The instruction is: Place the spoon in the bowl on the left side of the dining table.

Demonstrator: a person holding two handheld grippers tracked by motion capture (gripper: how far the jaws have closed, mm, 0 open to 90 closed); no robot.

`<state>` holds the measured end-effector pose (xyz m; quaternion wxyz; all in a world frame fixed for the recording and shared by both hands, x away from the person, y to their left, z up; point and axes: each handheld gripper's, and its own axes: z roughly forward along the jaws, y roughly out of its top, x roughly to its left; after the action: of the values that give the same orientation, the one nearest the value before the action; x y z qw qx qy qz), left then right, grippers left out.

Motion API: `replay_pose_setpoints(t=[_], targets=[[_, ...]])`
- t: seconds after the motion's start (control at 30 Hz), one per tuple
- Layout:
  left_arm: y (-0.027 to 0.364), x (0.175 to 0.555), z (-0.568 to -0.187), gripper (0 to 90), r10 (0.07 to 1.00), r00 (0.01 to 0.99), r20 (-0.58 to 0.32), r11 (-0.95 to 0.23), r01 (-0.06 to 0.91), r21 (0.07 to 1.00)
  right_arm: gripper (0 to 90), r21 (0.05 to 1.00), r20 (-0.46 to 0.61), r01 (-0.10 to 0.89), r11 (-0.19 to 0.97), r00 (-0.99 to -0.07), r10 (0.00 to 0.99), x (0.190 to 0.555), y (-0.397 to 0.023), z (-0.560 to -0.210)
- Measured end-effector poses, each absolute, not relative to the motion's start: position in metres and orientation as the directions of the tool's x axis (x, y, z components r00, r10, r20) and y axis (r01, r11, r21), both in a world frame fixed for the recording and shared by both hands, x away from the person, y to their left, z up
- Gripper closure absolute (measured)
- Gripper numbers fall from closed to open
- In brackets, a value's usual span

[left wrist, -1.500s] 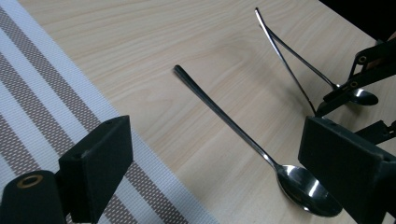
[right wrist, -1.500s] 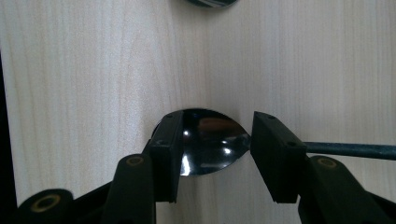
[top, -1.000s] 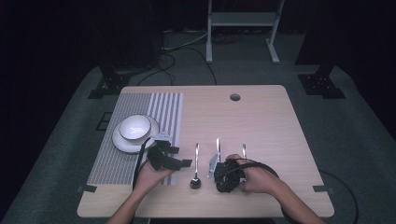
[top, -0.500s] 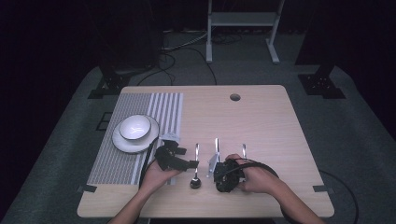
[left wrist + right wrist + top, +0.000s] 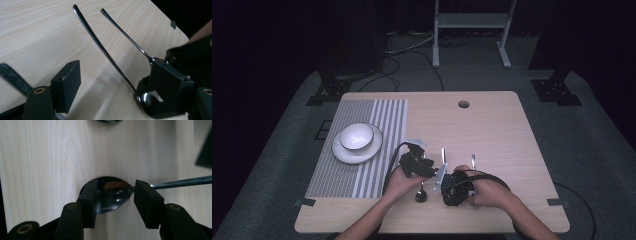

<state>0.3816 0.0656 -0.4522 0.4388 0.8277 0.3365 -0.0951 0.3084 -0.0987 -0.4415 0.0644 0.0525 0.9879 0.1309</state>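
Holding the right gripper (image 5: 115, 202) low over the table (image 5: 512, 130), you have its jaws closed on the bowl of a spoon (image 5: 112, 195); one pad sits at the rim of the bowl, the other at the neck where the handle starts; the handle runs off to the right edge of the right gripper view; the bowl rests flat on the wood. In the high view this gripper (image 5: 457, 190) lies near the table's front edge, your right hand (image 5: 484, 192) wrapped around it.

Your left gripper (image 5: 115, 82) stands with its jaws well apart and has just been closing; a second spoon (image 5: 105, 52) passes between them, with neither pad pressing on it; its bowl lies on the table just beside the right-hand pad; its handle points away across the wood. In the high view the left gripper (image 5: 417, 162) sits just beside the right one.

A plate (image 5: 343, 152) carrying a white bowl (image 5: 356, 136) stands on a striped mat (image 5: 377, 125) to the left, well apart from both grippers.
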Motion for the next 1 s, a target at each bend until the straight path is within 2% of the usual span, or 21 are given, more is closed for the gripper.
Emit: replay_pose_setpoints(t=[0.5,0.73,1.0], targets=[[0.051,0.402,-0.452,33.5,0.507,0.733,-0.452,-0.381,0.662,0.645,53.4,0.271,-0.121,0.080,0.959,-0.986,0.117,0.308,-0.099,-0.442],[0.047,0.406,-0.449,47.2,0.520,0.740,-0.428,-0.385,0.650,0.655,53.4,0.271,-0.125,0.077,0.960,-0.986,0.114,0.307,-0.099,-0.442],[0.039,0.410,-0.448,56.7,0.527,0.751,-0.398,-0.419,0.637,0.647,53.4,0.275,-0.133,0.071,0.959,-0.985,0.111,0.307,-0.100,-0.442]])
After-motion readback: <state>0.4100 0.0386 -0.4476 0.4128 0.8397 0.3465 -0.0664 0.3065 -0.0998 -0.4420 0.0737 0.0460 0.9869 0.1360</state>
